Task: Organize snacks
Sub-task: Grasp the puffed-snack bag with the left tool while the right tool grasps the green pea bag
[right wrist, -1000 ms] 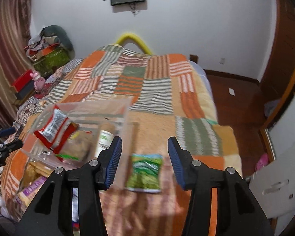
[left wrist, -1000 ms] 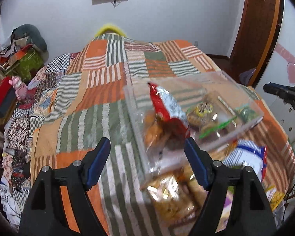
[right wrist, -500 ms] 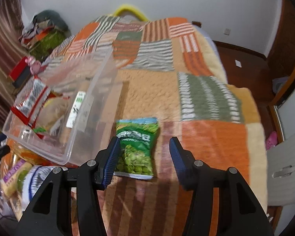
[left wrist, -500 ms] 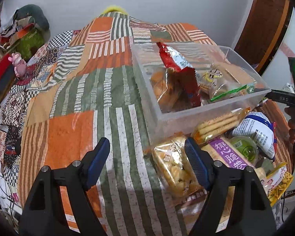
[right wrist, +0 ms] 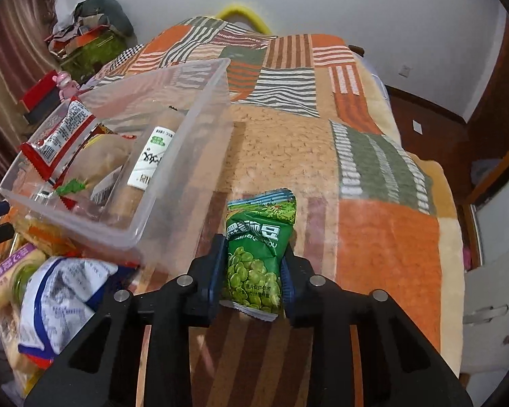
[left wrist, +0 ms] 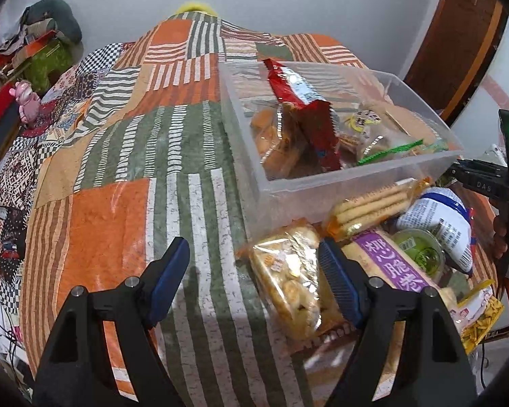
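A clear plastic bin [left wrist: 363, 183] [right wrist: 173, 183] sits on the patchwork bed and holds a red packet [left wrist: 302, 108], biscuits and other snacks. My right gripper [right wrist: 252, 264] is shut on a green pea packet [right wrist: 258, 247] lying on the blanket right of the bin. My left gripper [left wrist: 254, 271] is open and empty, low over the blanket. Its right finger is beside a clear bag of small cookies [left wrist: 288, 281] in front of the bin.
Loose snacks lie in front of the bin: a cracker sleeve [left wrist: 373, 207], a purple packet [left wrist: 390, 264], a green cup [left wrist: 420, 254], a white-blue bag [left wrist: 441, 224] [right wrist: 61, 298] and a yellow packet [left wrist: 482, 315]. The bed's edge and wooden floor [right wrist: 434, 125] are on the right.
My right gripper came down over the green pea packet and closed on it. My left gripper dropped lower toward the loose snacks in front of the bin.
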Demonstrator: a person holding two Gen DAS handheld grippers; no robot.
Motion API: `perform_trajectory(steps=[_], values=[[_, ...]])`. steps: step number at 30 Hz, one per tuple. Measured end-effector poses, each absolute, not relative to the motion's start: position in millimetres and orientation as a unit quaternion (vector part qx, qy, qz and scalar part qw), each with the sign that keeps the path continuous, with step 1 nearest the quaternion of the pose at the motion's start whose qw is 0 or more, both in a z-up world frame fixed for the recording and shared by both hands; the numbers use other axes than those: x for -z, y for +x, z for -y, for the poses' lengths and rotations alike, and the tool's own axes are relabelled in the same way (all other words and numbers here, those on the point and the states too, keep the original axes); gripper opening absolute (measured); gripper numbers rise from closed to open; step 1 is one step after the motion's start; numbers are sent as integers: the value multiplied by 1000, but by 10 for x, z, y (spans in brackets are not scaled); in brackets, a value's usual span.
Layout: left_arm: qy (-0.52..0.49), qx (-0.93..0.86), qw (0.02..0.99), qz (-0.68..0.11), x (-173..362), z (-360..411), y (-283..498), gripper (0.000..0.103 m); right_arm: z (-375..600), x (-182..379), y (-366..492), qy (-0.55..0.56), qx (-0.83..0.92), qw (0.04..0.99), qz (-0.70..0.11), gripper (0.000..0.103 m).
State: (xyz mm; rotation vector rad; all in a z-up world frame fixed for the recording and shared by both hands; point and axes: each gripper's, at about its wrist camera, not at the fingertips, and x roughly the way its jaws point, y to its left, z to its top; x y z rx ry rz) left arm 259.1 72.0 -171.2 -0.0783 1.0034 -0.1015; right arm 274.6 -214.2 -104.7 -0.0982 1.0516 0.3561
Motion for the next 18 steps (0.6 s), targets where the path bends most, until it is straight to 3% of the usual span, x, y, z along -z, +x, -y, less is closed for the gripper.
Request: perform_trajectory(steps=[18], values=[[-63,34,856,-512,1934,-639,2700,79,2336,813,2149,1,-184,860,-476,19]])
